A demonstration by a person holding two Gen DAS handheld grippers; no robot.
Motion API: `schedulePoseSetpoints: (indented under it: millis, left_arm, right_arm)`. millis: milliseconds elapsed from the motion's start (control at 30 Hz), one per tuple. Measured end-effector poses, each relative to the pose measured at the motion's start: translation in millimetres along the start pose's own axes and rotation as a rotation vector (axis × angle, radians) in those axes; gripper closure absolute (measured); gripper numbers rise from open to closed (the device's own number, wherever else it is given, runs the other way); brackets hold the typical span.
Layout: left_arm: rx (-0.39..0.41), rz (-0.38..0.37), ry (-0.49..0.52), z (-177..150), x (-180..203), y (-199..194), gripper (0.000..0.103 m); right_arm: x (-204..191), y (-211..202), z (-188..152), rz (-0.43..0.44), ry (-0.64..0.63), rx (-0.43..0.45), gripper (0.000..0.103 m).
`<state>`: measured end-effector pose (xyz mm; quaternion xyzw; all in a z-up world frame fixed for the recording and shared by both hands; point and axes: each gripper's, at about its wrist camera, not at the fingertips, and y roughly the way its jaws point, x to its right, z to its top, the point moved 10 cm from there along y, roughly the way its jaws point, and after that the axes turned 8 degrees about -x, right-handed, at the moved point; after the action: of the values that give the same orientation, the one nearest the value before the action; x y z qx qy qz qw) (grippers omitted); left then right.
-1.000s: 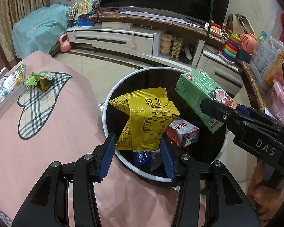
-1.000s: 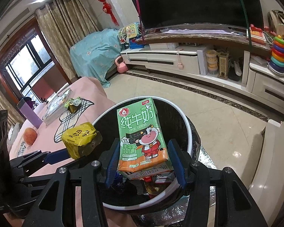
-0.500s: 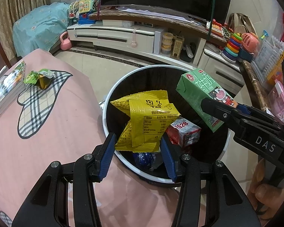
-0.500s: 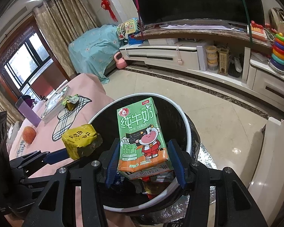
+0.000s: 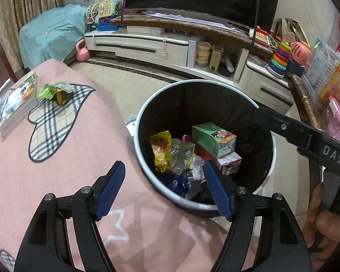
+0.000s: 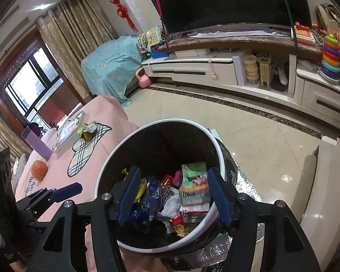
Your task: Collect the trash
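Pink cloth covers the tabletop (image 5: 63,158), where a green wrapper (image 5: 54,90) lies; only the right wrist view shows the apple (image 6: 39,170). Left gripper (image 5: 164,188) and right gripper (image 6: 173,195) jaws are opening, empty, above the bin (image 5: 147,104); yellow packet (image 5: 162,150) and milk carton (image 5: 213,139) lie inside, lower trash half hidden.

A home living room: television (image 6: 226,0), toys (image 6: 331,56), curtains (image 6: 79,34).

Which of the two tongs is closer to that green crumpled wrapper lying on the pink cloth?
The left tongs. They hang over the pink cloth's edge by the bin, jaws opening, empty. The right tongs sit above the bin, farther from the wrapper.
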<state>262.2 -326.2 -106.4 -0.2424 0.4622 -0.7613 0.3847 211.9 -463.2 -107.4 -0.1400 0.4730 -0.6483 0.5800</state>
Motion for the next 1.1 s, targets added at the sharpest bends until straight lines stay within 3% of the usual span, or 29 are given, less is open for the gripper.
schedulePoseSetpoints:
  millis: [367,633,833,1100]
  left_arm:
    - [0.07,-0.049,-0.134,-30,-32,-34,0.025]
    - [0.163,-0.036,-0.235,-73,-62,-67,0.02]
    - [0.212,-0.021,-0.297,-109,-84,-86,0.017]
    - [0.304,0.001,-0.323,-141,-92,-113,0.013]
  right_arm:
    - [-20,-17,-16,0.023,0.0,0.02,0.018]
    - [-38,-37,-51,0.04,0.025,0.063,0.003]
    - [-49,-46,-78,0.079,0.066,0.08,0.002]
    - [-76,-71,-96,0.082,-0.019,0.177,0.002]
